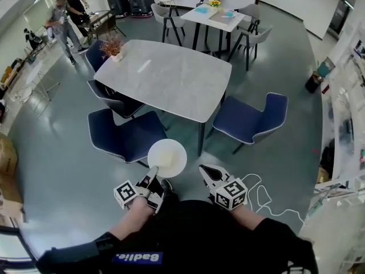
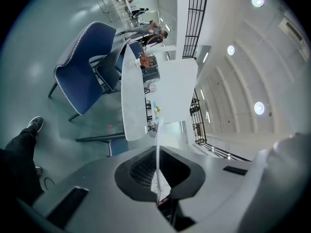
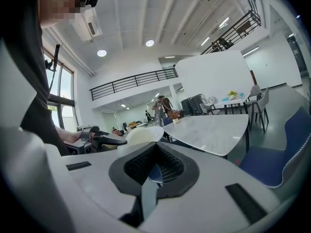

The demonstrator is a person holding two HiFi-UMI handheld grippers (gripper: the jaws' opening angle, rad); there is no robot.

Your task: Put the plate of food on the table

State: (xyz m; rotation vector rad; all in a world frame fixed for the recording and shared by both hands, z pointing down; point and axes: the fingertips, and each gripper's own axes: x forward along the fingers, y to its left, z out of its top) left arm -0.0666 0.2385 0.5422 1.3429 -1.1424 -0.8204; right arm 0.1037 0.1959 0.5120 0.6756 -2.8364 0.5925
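Clamping the plate (image 1: 167, 154) by its near rim, left tongs (image 1: 153, 172) sit beside closed right tongs (image 1: 205, 172).

The left gripper (image 1: 154, 171) is being held out low in front of the body, with its jaws being pressed onto the near rim of a plate (image 1: 167, 156). The right gripper (image 1: 209, 173) is being held level beside it, clear of the plate, jaws together and empty. Both grippers are being pointed forward, and both forearms are being extended from dark sleeves.
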